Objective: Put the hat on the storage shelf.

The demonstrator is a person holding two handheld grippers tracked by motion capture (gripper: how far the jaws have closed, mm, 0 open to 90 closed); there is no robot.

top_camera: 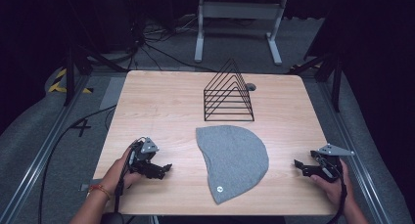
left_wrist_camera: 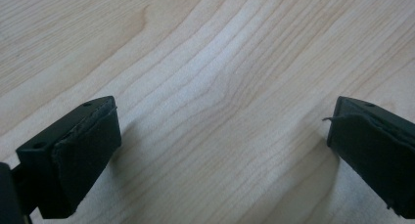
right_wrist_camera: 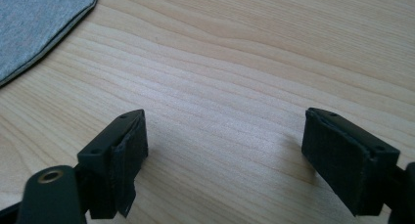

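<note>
Hat (top_camera: 234, 160) lies mid-table (top_camera: 161, 106), wire rack (top_camera: 228, 94) just behind it

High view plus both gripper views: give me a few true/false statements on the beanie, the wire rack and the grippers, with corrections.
1. The grey beanie lies flat on the table. True.
2. The black wire rack stands on the beanie. False: it stands on bare wood beyond it.
3. The left gripper is open and empty. True.
4. The right gripper grips the beanie's edge. False: its jaws are apart over bare wood, beside the beanie.
</note>
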